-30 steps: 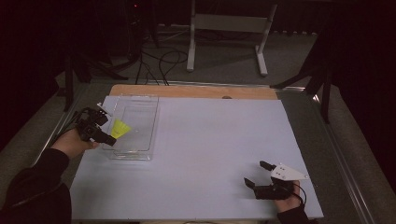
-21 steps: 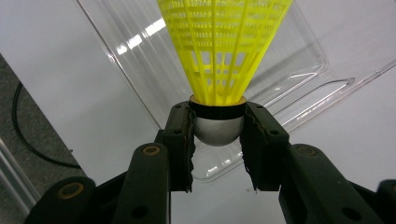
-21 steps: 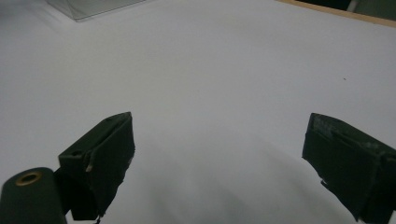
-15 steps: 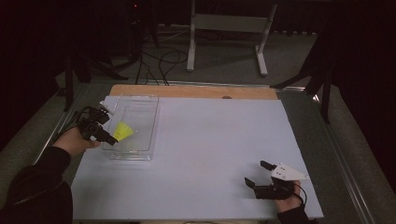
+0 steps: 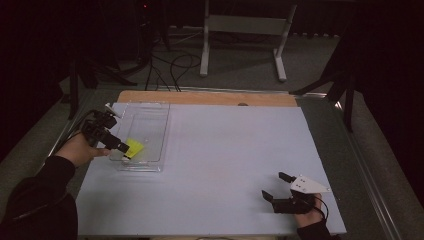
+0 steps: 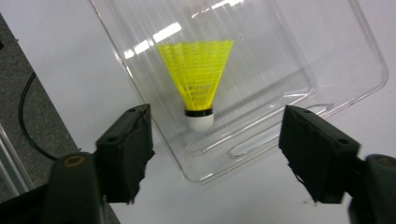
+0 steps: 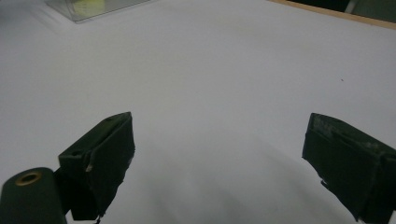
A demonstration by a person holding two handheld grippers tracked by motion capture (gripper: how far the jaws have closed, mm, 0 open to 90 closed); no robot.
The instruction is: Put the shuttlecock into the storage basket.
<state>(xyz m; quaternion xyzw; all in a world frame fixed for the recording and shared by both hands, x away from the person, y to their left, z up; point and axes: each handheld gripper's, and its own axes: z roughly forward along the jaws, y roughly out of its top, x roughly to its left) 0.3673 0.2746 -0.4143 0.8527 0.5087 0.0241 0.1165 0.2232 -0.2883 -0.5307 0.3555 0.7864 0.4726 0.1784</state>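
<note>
Left claw (image 6: 217, 154) just been opening, now wide — yellow shuttlecock (image 6: 198, 81) lies free just ahead in clear tray (image 6: 327, 56). Right claw (image 7: 219, 158) wide, empty, over the desk (image 7: 224, 70).

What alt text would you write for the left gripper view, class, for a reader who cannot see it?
A yellow shuttlecock lies in a clear plastic tray on a pale table, white cork tip toward the camera. The left gripper has black jaws standing open in front, apart from the shuttlecock.

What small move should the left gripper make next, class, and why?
Probably draw the left gripper back from the clear tray. Its jaws have just been opening and stand apart, and the yellow shuttlecock lies free inside the tray, touching neither jaw.
</note>
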